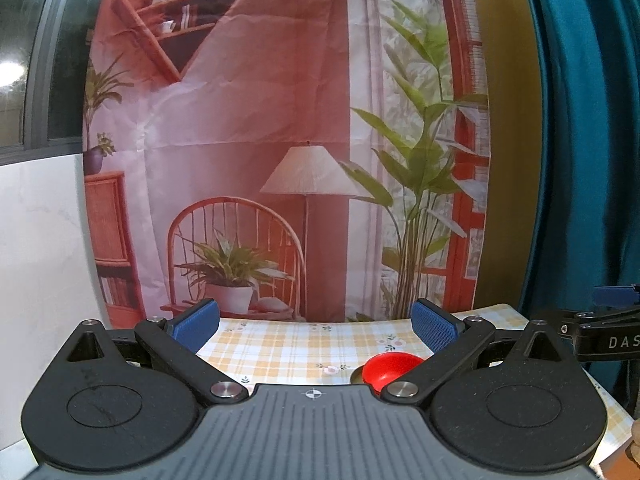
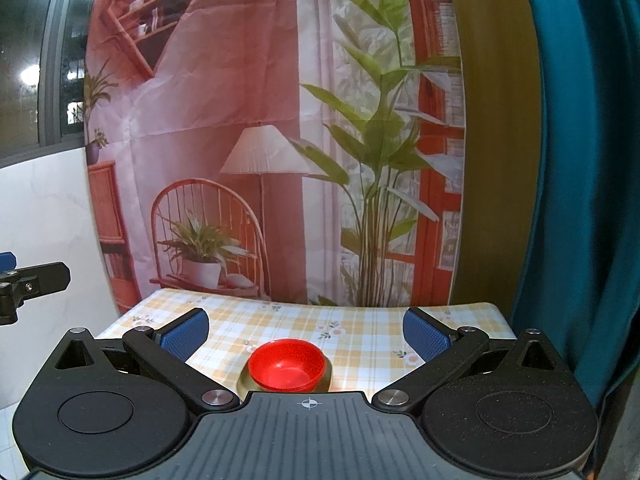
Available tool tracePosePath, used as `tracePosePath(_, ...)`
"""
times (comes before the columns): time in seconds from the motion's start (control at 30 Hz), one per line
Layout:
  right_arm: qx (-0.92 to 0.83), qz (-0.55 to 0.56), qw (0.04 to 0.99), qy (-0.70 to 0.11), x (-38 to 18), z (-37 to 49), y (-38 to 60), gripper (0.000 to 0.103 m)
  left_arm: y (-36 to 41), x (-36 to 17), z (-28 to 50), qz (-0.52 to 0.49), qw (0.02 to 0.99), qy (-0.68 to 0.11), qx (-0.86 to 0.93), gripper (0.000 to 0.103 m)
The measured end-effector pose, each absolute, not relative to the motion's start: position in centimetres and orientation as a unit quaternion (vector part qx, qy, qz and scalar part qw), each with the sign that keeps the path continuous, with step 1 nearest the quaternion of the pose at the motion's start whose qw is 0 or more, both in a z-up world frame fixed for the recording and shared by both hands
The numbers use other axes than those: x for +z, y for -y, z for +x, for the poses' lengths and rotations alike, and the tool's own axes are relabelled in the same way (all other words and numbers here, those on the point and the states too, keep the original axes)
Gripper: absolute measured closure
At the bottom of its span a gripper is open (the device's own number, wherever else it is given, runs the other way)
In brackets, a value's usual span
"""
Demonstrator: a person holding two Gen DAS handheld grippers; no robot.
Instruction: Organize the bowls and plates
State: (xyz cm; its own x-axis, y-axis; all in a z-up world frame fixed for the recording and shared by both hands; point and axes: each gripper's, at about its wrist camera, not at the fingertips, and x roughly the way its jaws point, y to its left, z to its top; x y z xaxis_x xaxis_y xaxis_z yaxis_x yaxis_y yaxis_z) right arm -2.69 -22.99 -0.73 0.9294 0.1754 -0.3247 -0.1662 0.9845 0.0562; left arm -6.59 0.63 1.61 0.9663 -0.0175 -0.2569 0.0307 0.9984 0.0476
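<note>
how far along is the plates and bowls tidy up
Looks done: the red bowl sits on a dark olive plate on the checked tablecloth. In hand: nothing; the left gripper and right gripper are both open and empty. What is left cannot be judged; no other dishes show.

both wrist views face the backdrop (image 1: 248, 128), sharing the table (image 2: 360, 328).

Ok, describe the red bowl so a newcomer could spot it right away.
Find the table with the yellow checked cloth below the printed room backdrop. Near its front sits a red bowl on an olive-coloured dish. It is the only bright red thing there.
</note>
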Motion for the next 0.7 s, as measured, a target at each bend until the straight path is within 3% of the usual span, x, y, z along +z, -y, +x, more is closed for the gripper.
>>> tracePosePath(0.7, 0.087, 0.015, 0.982, -0.168, -0.75, -2.63, 23.03, 0.0, -0.94, 1.45, -6.25, 0.026, 0.99, -0.135, -0.021, 0.0)
